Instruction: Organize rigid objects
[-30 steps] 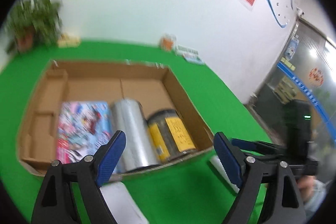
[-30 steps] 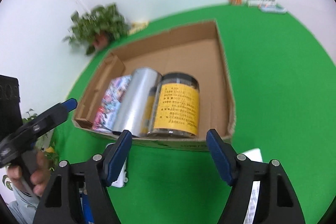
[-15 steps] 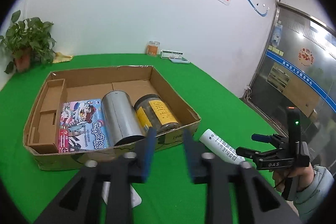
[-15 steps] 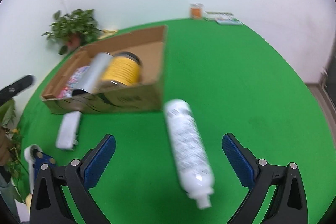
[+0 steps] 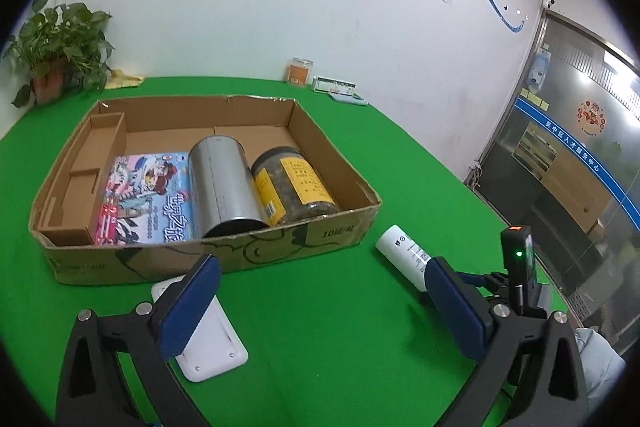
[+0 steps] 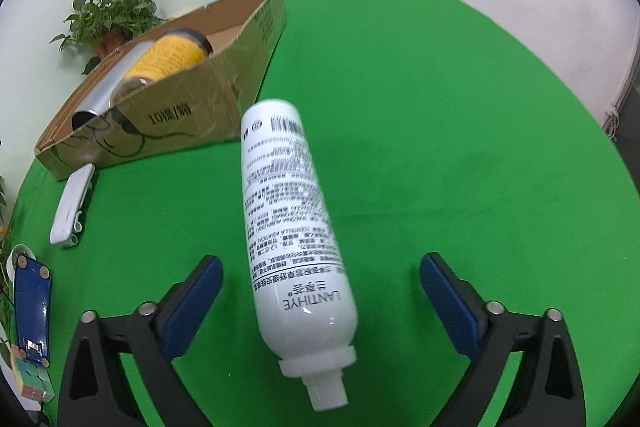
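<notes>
A cardboard box (image 5: pixel 328 231) on the green table holds a colourful book (image 5: pixel 148 199), a silver can (image 5: pixel 222 183) and a yellow-labelled jar (image 5: pixel 292 187), all lying flat. A white bottle (image 6: pixel 288 223) lies on the table right of the box; it also shows in the left wrist view (image 5: pixel 404 255). My right gripper (image 6: pixel 320 291) is open, its fingers either side of the bottle's neck end, not touching. My left gripper (image 5: pixel 320 299) is open and empty in front of the box, above a white flat case (image 5: pixel 208 339).
The white case also shows in the right wrist view (image 6: pixel 72 203), left of the bottle. A blue object (image 6: pixel 32 311) and a colour cube (image 6: pixel 34 383) lie at the far left. A potted plant (image 5: pixel 56 63), an orange jar (image 5: pixel 298 71) and small boxes (image 5: pixel 336 87) stand by the wall.
The left gripper shut half a second ago and has opened wide again. The right gripper swung from the box to the white bottle and closed in, so the bottle now lies between its fingers.
</notes>
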`<state>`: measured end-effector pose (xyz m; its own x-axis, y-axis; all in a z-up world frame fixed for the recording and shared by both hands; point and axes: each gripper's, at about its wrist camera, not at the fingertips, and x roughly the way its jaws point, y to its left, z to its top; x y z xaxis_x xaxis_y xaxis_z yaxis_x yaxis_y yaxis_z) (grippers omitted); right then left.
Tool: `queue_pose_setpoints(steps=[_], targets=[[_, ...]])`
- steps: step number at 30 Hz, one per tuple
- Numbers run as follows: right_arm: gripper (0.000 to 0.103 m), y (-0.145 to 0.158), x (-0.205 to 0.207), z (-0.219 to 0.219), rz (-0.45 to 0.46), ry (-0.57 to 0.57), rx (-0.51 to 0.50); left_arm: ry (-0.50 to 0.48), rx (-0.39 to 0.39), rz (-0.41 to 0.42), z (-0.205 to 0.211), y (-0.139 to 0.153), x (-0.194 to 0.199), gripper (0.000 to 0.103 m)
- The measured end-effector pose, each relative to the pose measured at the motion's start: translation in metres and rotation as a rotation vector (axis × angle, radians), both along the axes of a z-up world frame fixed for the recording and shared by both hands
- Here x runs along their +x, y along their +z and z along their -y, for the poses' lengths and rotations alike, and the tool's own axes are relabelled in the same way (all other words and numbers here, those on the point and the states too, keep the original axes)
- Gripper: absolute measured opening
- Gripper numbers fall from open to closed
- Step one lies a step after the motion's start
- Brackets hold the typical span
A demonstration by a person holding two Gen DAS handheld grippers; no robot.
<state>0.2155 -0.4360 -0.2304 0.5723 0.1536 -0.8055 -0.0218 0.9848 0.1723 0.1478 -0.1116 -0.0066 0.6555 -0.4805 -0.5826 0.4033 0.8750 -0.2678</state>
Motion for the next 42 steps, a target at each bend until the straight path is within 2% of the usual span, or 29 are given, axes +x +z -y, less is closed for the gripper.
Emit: queue_pose_setpoints(steps=[3,4,5,6,8,16,26,31,42], targets=[[0.078,-0.003,-0.003,-0.006,0.023,0.018,-0.027,-0.010,-0.010,-0.015,0.004,-0.003,0.001,0.102],[0.070,-0.004,-0.004,-0.009,0.023,0.024,-0.037,-0.014,-0.013,-0.018,0.004,-0.004,0.001,0.102],[0.057,-0.003,-0.006,-0.012,0.022,0.032,-0.058,-0.020,-0.015,-0.023,0.006,-0.005,0.002,0.102],[0.050,-0.003,-0.007,-0.017,0.021,0.039,-0.084,-0.027,-0.016,-0.030,0.008,-0.006,0.002,0.102],[0.045,-0.001,-0.011,-0.025,0.011,0.055,-0.114,-0.038,-0.016,-0.043,0.013,-0.009,0.004,0.102],[0.042,0.007,-0.025,-0.048,0.010,0.087,-0.104,-0.080,-0.029,-0.107,0.023,-0.017,0.009,0.102],[0.042,0.011,-0.035,-0.073,-0.001,0.120,-0.006,-0.139,-0.029,-0.214,0.036,-0.032,0.012,0.102],[0.042,0.011,-0.039,-0.082,-0.006,0.132,0.032,-0.151,-0.026,-0.238,0.040,-0.036,0.013,0.102],[0.042,0.011,-0.038,-0.087,-0.005,0.142,0.037,-0.151,-0.030,-0.268,0.039,-0.042,0.018,0.102]])
